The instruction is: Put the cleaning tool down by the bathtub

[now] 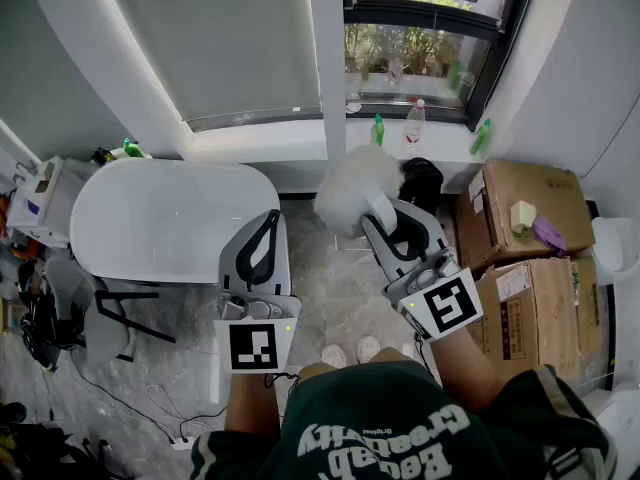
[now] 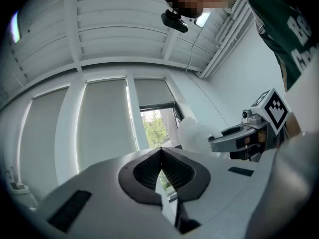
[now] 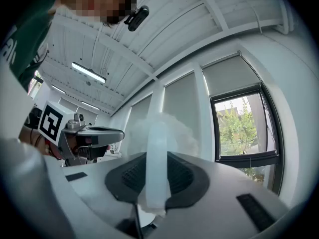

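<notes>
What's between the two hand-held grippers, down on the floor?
Nothing but grey floor, seen in the head view, between the left hand-held gripper and the right hand-held gripper clamping the fluffy duster.

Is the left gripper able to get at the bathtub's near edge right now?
Probably yes. The left gripper, jaws shut and empty, hovers right beside the bathtub, and nothing visible stands between them.
</notes>
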Demonstrator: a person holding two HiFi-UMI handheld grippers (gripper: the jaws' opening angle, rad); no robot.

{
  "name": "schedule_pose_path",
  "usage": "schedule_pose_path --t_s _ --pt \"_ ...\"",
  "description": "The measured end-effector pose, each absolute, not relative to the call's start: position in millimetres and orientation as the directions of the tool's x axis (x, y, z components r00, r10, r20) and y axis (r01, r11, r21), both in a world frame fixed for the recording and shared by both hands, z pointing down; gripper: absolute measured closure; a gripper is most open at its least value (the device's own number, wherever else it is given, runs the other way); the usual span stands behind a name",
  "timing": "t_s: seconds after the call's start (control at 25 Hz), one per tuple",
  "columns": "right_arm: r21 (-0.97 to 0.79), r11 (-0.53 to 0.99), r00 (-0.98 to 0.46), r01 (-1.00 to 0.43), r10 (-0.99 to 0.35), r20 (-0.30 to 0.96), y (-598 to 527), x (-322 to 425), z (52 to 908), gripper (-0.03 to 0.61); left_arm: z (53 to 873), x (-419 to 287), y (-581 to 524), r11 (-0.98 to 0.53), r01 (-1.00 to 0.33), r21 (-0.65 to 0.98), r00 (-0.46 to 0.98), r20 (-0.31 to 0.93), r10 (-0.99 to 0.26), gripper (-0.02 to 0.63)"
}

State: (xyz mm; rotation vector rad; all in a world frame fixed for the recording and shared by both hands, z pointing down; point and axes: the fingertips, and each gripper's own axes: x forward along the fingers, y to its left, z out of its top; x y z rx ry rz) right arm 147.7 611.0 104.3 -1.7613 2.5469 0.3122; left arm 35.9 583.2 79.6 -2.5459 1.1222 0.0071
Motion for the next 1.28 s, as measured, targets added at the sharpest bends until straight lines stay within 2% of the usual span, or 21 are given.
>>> schedule_pose_path --t_s 0.6,1.04,1.28 --pt "0.101 0.347 -0.361 -0.932 -0.916 -0.177 612.5 151.3 96.9 0.486 76.0 36.6 579.8 -0.627 -0.73 -0.273 0.676 -0.149 -0.722 0.607" --pt "0.089 0.349 -0.359 -0.933 -0.92 -0.158 617.5 180.4 104.8 0.486 78.7 65.8 589.3 -0.625 -0.726 -0.287 0.677 -0.14 -0.723 0.607" --pt "0.092 0.377 -0.387 -0.922 -0.904 -0.179 628.1 191.6 108.3 0.486 85.3 80.1 595.0 -0.626 -0.743 -0.235 0.664 -0.145 -0.733 0.606"
